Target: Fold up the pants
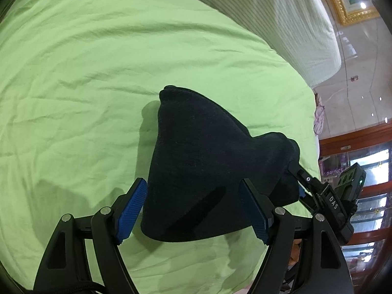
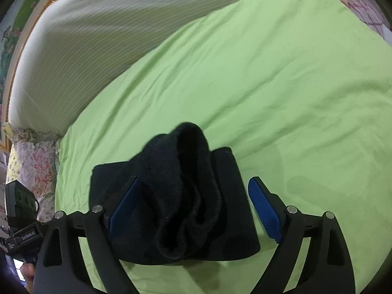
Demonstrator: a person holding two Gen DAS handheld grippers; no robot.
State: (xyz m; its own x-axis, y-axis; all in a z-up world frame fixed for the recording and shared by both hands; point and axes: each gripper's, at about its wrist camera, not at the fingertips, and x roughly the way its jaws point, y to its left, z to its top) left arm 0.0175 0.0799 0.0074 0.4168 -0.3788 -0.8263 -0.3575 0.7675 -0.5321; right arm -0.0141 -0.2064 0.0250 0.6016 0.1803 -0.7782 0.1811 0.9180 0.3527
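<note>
On the green sheet [image 1: 98,78], seen from the left wrist, the pants [image 1: 203,171] lie as a dark, bunched bundle, wide at the near end and narrowing to a rounded tip farther up the bed. The left gripper [image 1: 193,210] hangs just over the near edge with its blue pads [image 1: 132,210] spread wide; one pad sits beside the left edge of the cloth, the other over its right part, and neither is pressing it. At the right, the right gripper [image 1: 297,178] reaches into the bundle's right corner, and the cloth hides its tips. A white striped blanket [image 1: 301,24] lies beyond the sheet, with a gold frame [image 1: 343,5] past it.

From the right wrist, the pants [image 2: 176,203] sit folded on the sheet [image 2: 281,73], with a raised, hollow fold standing up in the middle. The right gripper [image 2: 193,210] has its fingers [image 2: 264,210] spread apart: the left one is over the cloth, the right one is clear of it above bare sheet. Part of the left gripper [image 2: 20,218] shows at the left edge, beside a floral cloth [image 2: 36,166]. The blanket [image 2: 98,36] runs along the far side.
</note>
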